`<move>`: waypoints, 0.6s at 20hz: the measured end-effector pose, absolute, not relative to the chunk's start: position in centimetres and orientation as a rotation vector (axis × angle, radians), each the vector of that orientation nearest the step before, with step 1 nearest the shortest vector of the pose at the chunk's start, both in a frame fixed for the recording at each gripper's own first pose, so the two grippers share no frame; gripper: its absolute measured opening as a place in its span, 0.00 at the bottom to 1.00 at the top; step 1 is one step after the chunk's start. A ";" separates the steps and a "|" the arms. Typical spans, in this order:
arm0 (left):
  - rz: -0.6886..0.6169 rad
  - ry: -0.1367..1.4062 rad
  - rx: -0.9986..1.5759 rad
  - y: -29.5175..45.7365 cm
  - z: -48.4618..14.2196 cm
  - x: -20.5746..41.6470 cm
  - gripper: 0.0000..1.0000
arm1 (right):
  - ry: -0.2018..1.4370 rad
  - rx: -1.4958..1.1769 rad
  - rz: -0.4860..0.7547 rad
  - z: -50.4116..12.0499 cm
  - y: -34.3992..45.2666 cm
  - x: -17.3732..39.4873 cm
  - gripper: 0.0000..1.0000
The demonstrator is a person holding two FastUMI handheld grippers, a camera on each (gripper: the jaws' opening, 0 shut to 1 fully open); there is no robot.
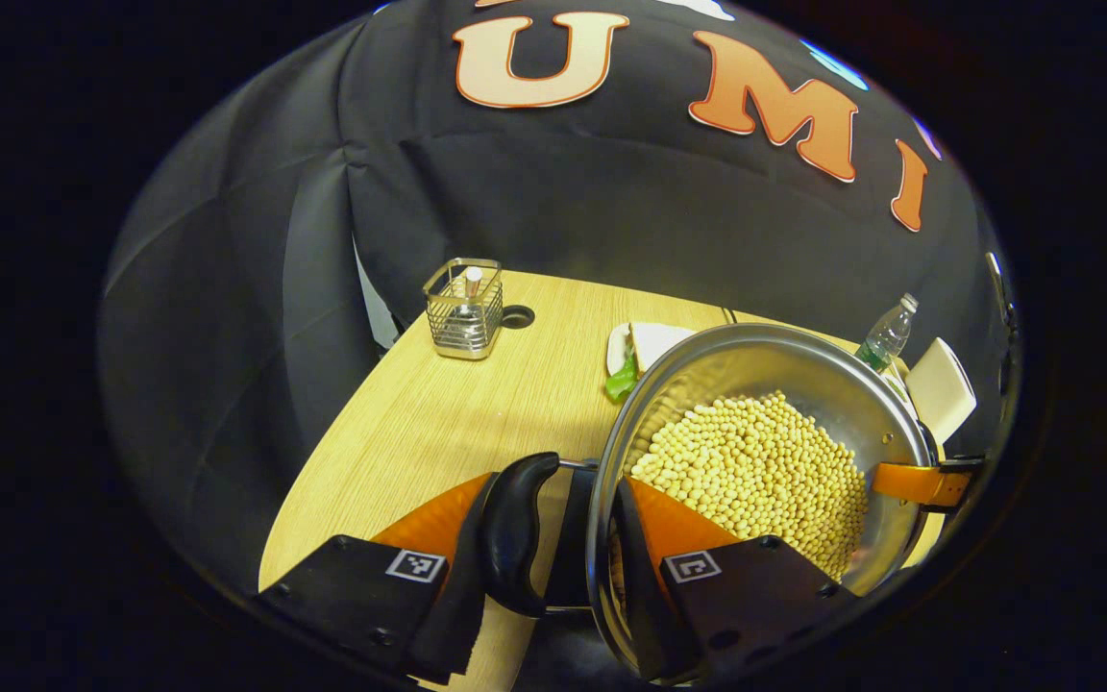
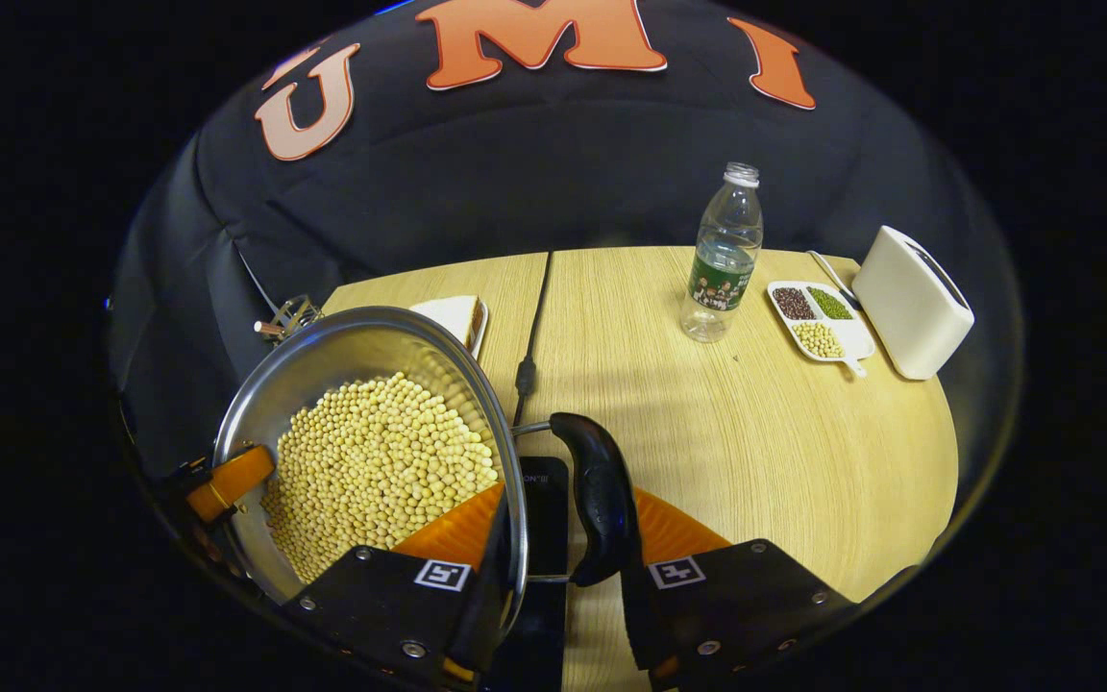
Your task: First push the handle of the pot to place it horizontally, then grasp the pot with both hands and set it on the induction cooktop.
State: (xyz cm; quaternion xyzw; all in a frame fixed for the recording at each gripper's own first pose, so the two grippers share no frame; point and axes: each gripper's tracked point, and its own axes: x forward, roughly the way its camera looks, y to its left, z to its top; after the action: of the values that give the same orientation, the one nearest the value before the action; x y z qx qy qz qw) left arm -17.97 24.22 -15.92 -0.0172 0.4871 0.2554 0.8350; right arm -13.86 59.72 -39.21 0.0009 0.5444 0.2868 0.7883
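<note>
Found the steel pot [image 2: 352, 336] hanging between both grippers, at the near side of the wooden table [image 2: 755, 432], directly over the black induction cooktop [image 2: 546, 519]. Could not tell whether set down on it yet or just above.

Saw the left gripper [image 1: 553, 500] narrowed to a part-open span, one finger inside the wall, the other outside the black loop handle [image 1: 515, 529], seemingly pinching rim and handle together. Saw the right gripper [image 2: 568, 509] doing the same on the opposite handle [image 2: 602, 500], one finger inside the pot and one pressed to the handle's outer face.

Judged the pot heavy: filled well up with loose soybeans [image 2: 381, 452], heaped unevenly toward one side in the right gripper view. Rigid and unlikely to deform, but polished and slick at the rim, so prone to sliding or pivoting in a loose pinch. Also prone to spilling beans with any tilt.

Best taken exactly as here: at the two side handles, opposite each other, with both sides kept level and lowered together.

Noted a water bottle [image 2: 722, 259], a divided dish of beans [image 2: 818, 322] and a white toaster [image 2: 909, 308] well apart, toward the table's far side.
</note>
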 end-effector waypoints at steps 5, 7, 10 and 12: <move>0.540 1.051 -0.041 24.2 -15.8 -17.9 0.68 | 1.193 0.002 0.612 -40.6 59.8 -14.2 0.53; 0.543 1.060 -0.047 24.3 -15.8 -18.0 0.69 | 1.200 -0.009 0.613 -41.0 59.8 -14.6 0.53; 0.551 1.073 -0.054 24.3 -15.6 -18.0 0.68 | 1.209 -0.015 0.619 -41.6 59.8 -15.2 0.53; 0.554 1.088 -0.060 24.1 -15.7 -18.1 0.69 | 1.223 -0.016 0.619 -42.1 59.7 -15.9 0.53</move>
State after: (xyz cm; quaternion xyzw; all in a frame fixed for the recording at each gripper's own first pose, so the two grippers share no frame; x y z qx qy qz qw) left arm -18.06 24.13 -15.74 -0.0281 0.5108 0.2600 0.8189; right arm -15.87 59.68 -42.15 -0.0076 0.5649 0.2859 0.7740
